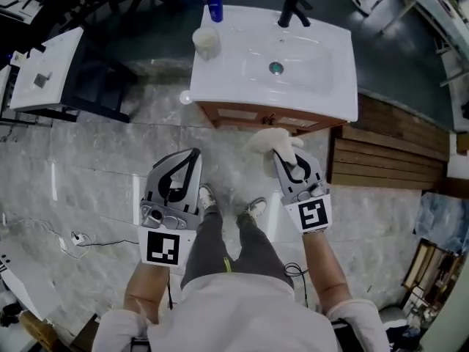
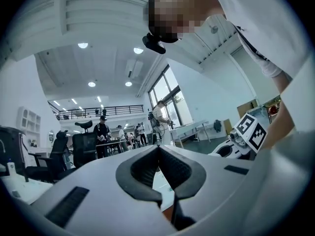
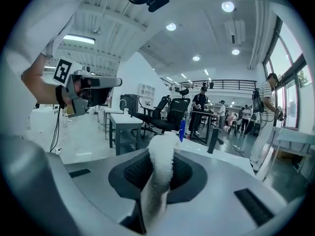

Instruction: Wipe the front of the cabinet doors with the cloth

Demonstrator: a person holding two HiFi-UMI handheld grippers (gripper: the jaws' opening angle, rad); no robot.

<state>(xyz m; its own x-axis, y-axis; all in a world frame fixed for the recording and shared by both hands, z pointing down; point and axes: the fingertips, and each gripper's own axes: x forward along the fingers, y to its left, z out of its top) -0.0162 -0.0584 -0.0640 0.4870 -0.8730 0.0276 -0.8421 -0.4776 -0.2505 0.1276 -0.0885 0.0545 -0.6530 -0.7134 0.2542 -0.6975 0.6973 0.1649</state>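
Observation:
The wooden cabinet doors (image 1: 249, 114) show as a narrow strip under the white basin (image 1: 322, 86) in the head view. A white fluffy cloth (image 1: 272, 139) is bunched just in front of the doors, and my right gripper (image 1: 278, 155) is shut on it. In the right gripper view the cloth (image 3: 161, 173) stands up between the jaws. My left gripper (image 1: 196, 153) hangs lower left, away from the cabinet. Seen in its own view, the left gripper (image 2: 158, 150) has its jaws together with nothing between them.
On the basin stand a black tap (image 1: 293, 7), a blue bottle (image 1: 213, 2) and a pale cup (image 1: 207, 41). A white table (image 1: 44, 72) is at the left. Wooden slats (image 1: 381, 152) lie to the right. A cable (image 1: 73, 238) crosses the marble floor. The person's shoes (image 1: 253, 208) are before the cabinet.

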